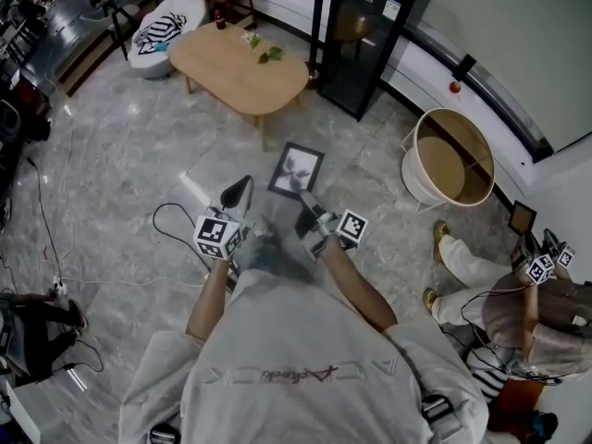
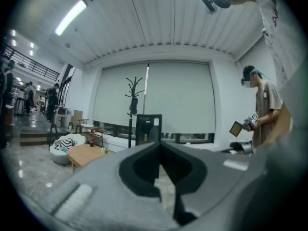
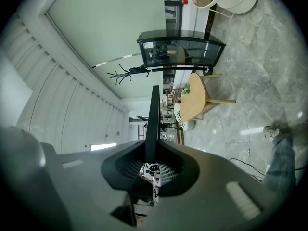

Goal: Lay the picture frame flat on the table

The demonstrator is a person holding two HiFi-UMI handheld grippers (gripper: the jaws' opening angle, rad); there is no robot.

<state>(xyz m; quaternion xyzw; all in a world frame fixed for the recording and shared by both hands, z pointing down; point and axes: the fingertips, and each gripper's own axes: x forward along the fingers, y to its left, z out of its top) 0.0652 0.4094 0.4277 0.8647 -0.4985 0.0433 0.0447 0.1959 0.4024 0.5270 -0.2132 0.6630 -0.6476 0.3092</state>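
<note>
The picture frame [image 1: 296,170] is in the air above the floor, pinched by its edge in your right hand-held gripper [image 1: 308,209]. Your left hand-held gripper [image 1: 238,193] is pressed together on nothing. You look to be in the carrying step: the wooden bench [image 1: 239,72] stands well apart, farther off. Next, bring the frame over a bare part of it, tip it level and lower it.
</note>
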